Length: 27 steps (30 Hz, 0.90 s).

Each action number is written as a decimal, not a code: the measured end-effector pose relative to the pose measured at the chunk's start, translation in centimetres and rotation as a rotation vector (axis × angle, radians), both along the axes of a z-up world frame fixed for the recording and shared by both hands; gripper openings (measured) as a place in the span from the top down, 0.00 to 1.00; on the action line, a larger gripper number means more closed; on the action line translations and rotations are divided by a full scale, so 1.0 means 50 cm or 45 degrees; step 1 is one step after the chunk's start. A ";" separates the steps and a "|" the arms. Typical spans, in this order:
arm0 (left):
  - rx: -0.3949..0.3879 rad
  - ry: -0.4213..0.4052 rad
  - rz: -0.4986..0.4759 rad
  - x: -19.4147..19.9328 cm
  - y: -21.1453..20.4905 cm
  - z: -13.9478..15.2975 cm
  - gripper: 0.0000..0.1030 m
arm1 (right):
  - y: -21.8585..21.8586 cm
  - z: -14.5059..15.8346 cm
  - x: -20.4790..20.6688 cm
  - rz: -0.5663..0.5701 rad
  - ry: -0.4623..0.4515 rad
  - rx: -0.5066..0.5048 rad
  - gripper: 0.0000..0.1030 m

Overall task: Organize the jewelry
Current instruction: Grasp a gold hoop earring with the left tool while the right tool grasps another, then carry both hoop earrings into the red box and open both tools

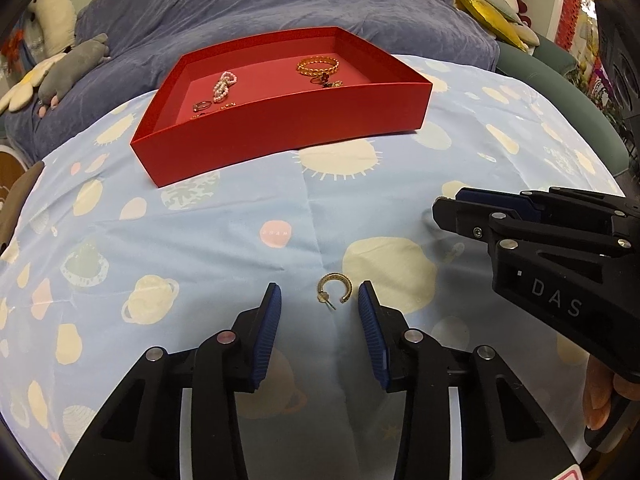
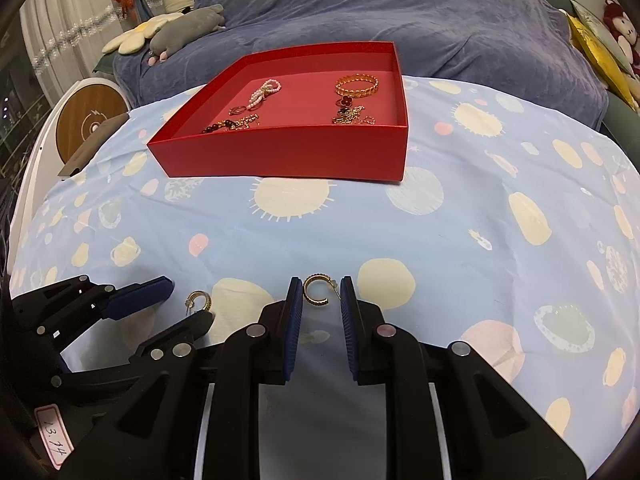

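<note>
Two gold hoop earrings lie on the patterned blue cloth. One earring point(image 1: 334, 288) lies between the open fingers of my left gripper point(image 1: 319, 300); it also shows in the right wrist view point(image 2: 199, 301), between the left gripper's fingers point(image 2: 182, 308). The other earring point(image 2: 316, 289) lies between the open fingers of my right gripper point(image 2: 320, 292). The right gripper point(image 1: 452, 210) shows at the right of the left wrist view. A red tray point(image 1: 288, 122) point(image 2: 280, 152) further back holds a gold bangle point(image 2: 356, 85), a pearl piece point(image 2: 264, 92), rings and chains.
The cloth point(image 2: 460, 240) covers a rounded surface. Behind it lies a purple blanket point(image 2: 400, 12) with plush toys point(image 2: 180, 28). A round wooden disc point(image 2: 90, 120) stands at the left, and yellow cushions point(image 1: 488, 12) at the back right.
</note>
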<state>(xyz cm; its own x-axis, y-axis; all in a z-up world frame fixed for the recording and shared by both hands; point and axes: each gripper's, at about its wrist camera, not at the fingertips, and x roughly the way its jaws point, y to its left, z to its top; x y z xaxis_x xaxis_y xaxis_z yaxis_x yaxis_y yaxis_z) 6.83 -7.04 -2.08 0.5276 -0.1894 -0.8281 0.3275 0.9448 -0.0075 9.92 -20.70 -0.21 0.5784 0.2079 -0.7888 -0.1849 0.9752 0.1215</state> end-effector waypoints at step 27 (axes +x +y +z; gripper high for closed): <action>-0.012 -0.005 0.038 0.008 0.027 0.011 0.86 | 0.030 0.016 0.005 0.027 -0.016 0.019 0.82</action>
